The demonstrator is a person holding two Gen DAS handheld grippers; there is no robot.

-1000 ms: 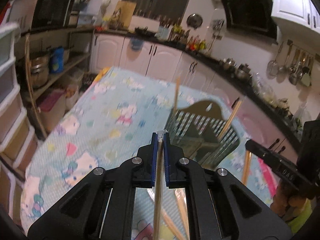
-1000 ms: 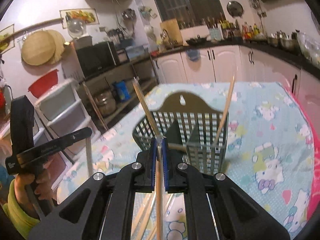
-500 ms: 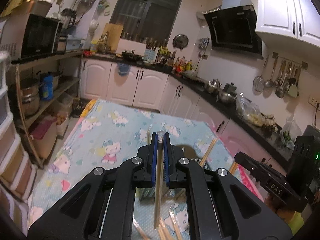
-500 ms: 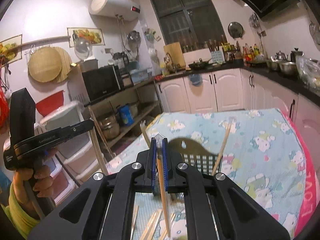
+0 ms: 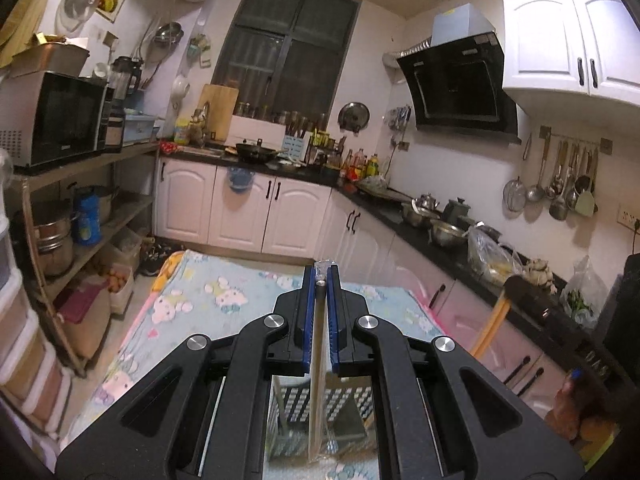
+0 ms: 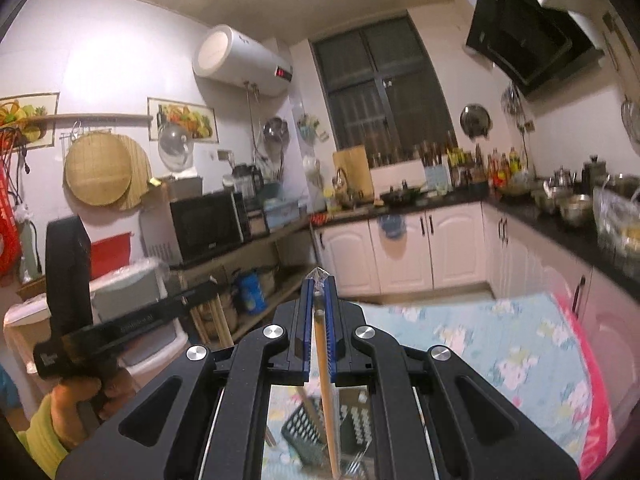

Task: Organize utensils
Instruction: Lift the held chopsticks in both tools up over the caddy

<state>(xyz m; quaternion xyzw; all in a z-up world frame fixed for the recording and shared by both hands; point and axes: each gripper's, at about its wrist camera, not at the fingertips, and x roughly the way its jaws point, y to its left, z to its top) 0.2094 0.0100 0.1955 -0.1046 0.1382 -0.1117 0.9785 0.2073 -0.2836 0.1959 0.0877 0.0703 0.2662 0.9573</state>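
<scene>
Table under cartoon-cat cloth [image 5: 208,300], slatted utensil basket [image 5: 292,416] on it

Kitchen, warm dim light. Dark window [image 5: 288,52] in far wall, night outside. White cabinets [image 5: 256,212] under black counter [image 5: 432,232], L-shaped run. Range hood [image 5: 460,88] on right wall, ladles [image 5: 560,184] hung beside. Water heater [image 6: 240,60] high up. Microwave [image 5: 52,116] on open shelf [image 5: 92,164] at left.

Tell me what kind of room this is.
A home kitchen, most likely: a range hood on the wall, ladles and strainers hanging on a rail, and a microwave on a shelf.
</scene>
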